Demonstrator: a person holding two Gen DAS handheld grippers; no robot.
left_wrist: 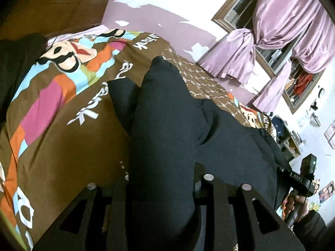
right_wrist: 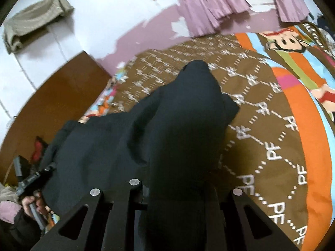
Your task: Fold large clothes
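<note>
A large black garment hangs between both grippers above a bed with a brown cartoon-print cover. My left gripper is shut on one bunched edge of the garment, which drapes over and hides the fingertips. My right gripper is shut on another edge of the same garment, its fingertips also hidden by cloth. The right gripper's body and the hand holding it show at the right of the left wrist view. The left gripper shows at the lower left of the right wrist view.
The patterned bed cover fills the area under the garment. Purple curtains hang over a window on the far wall. A brown wooden headboard is at the left. A beige cloth hangs on the white wall.
</note>
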